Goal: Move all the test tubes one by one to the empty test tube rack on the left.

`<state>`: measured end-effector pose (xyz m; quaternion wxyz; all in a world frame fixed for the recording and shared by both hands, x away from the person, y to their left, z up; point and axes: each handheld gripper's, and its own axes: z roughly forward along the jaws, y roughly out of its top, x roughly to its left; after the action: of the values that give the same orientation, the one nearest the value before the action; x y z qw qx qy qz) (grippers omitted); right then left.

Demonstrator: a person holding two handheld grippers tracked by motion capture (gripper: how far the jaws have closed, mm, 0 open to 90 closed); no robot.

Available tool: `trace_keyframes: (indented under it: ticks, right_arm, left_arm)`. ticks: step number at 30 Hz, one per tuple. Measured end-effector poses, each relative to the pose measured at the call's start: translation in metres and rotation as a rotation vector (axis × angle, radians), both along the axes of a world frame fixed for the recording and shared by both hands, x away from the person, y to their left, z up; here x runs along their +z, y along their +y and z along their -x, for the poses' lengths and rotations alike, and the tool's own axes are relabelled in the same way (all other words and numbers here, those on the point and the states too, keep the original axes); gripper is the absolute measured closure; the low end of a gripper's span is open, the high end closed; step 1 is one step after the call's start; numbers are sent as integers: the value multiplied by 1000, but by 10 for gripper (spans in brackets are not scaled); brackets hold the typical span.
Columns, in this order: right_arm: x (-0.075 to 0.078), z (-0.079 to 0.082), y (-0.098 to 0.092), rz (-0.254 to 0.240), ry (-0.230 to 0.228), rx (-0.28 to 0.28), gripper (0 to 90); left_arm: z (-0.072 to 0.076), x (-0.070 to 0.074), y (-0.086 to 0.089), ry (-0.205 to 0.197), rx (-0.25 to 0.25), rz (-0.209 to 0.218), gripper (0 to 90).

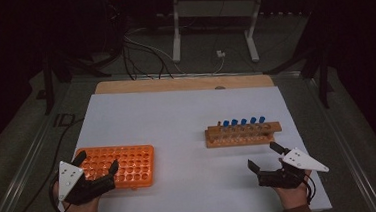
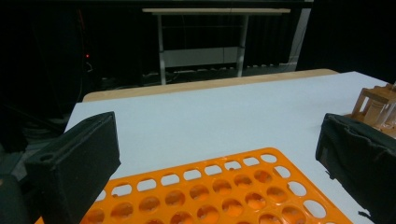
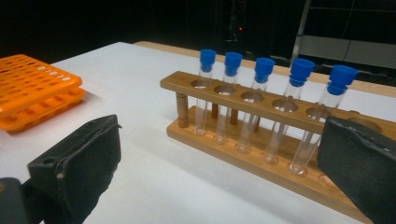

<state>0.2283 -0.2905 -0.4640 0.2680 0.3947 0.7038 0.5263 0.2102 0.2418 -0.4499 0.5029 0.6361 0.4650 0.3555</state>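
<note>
An orange plastic tube rack (image 1: 117, 166) with many empty holes lies at the table's front left. My left gripper (image 1: 97, 162) hovers over its near left corner, jaws wide apart and empty; the rack (image 2: 219, 191) spreads below them in the left gripper view. A wooden rack (image 1: 243, 133) at the right holds several clear test tubes with blue caps (image 1: 243, 122). My right gripper (image 1: 265, 155) stands open just in front of it, nothing between its jaws. In the right gripper view the wooden rack (image 3: 224, 93) and its capped tubes (image 3: 264, 67) stand close ahead.
A white sheet (image 1: 176, 117) covers the table, with a wooden edge (image 1: 184, 83) along the far side. Beyond it are cables and a white stand's legs (image 1: 176, 36) on the dark floor. The orange rack (image 3: 32, 88) shows at the left of the right gripper view.
</note>
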Motion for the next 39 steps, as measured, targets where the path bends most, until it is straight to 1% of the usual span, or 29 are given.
trace_keyframes:
  ticks: [5, 8, 11, 15, 16, 19, 21, 23, 24, 26, 27, 29, 31, 34, 36, 38, 39]
  right_arm:
    - [-2, 0, -4, -27, -26, 8, 0]
    - [-1, 1, -4, -17, -34, 12, 0]
    - [0, 1, -5, -22, -29, 8, 1]
    - [2, -1, -8, -20, -24, -19, 6]
    - [3, -2, -9, -26, -20, -21, 6]
    - [5, -5, -11, -20, -1, -27, 5]
    - [8, -8, -12, -19, 4, -29, 6]
    - [12, -12, -13, -18, 3, -33, 5]
    - [12, -12, -13, -18, 3, -33, 5]
    - [18, -17, -15, -17, 3, -44, 5]
    - [19, -20, -17, -18, 4, -49, 5]
    - [22, -25, -19, -19, 7, -57, 5]
    - [24, -30, -22, -24, 19, -63, 5]
    - [25, -35, -24, -25, 21, -69, 6]
    - [26, -42, -27, -21, 27, -77, 6]
    - [26, -44, -28, -20, 26, -80, 6]
    - [25, -49, -30, -27, 39, -85, 6]
  left_arm:
    - [0, -1, 0, 7, -1, 0, 4]
    - [0, -1, 0, 9, 0, 5, 4]
    - [0, 0, 0, 7, 2, 11, 5]
    - [-1, 0, 1, 7, -7, 21, 4]
    - [-3, -2, 2, 19, -10, 31, 4]
    - [-3, -2, 3, 24, -7, 40, 4]
    - [-2, -3, 4, 18, -10, 40, 4]
    - [-2, -4, 4, 12, -15, 29, 5]
    - [-2, -4, 4, 12, -15, 29, 5]
    - [-3, -5, 4, 16, -17, 22, 5]
    - [-3, -5, 4, 21, -19, 31, 4]
    - [-3, -4, 4, 23, -18, 32, 4]
    - [-3, -4, 3, 23, -18, 38, 4]
    - [-2, -4, 3, 27, -15, 38, 5]
    - [-1, -3, 2, 26, -13, 34, 5]
    - [-1, -3, 2, 24, -10, 35, 4]
    - [-1, -3, 2, 24, -8, 38, 5]
